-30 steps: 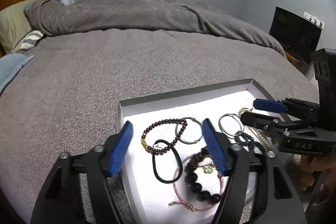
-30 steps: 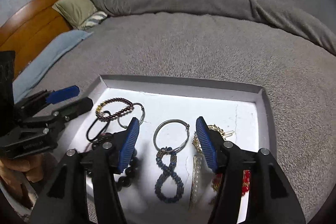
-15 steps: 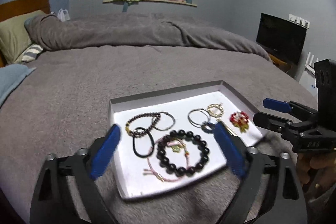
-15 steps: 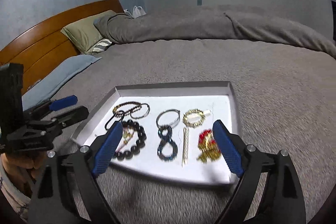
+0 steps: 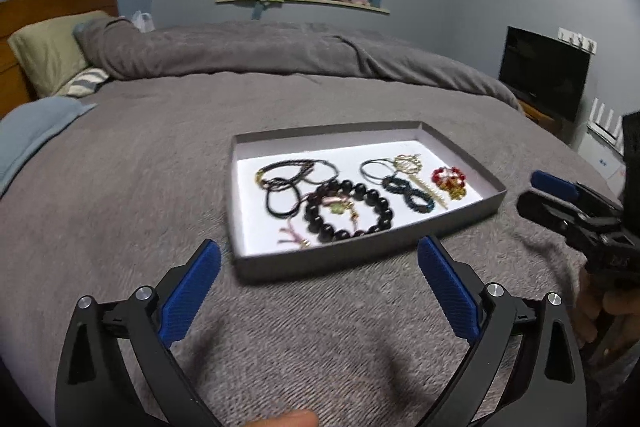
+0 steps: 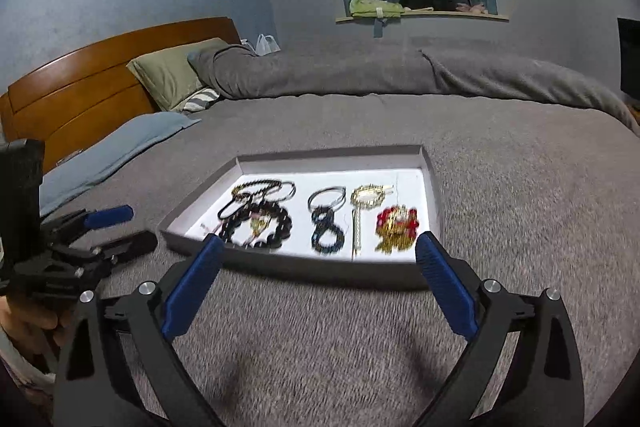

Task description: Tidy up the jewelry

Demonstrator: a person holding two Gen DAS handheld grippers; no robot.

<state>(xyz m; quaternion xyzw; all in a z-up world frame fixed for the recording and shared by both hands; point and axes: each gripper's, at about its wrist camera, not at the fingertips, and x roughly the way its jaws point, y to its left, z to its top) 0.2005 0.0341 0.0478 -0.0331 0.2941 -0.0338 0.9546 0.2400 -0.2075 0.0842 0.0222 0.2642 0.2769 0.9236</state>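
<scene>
left gripper (image 5: 318, 275) was wide, nothing in it, jaws had just been opening | right gripper (image 6: 316, 273) the same | jewelry lay in the tray (image 5: 360, 259) on the bed (image 5: 120, 187) | risk: black bead bracelet (image 5: 347, 209) lay over the pink cord (image 5: 294, 233); a grab might have pulled both

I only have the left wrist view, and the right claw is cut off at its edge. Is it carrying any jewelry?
Observer: No. The right claw is empty; its jaws have just been opening and stand wide.
Operator: And my left claw, seen from that side?
Observer: The left claw hangs off the left corner of the tray, over the grey blanket; its jaws have just been opening too.
</scene>
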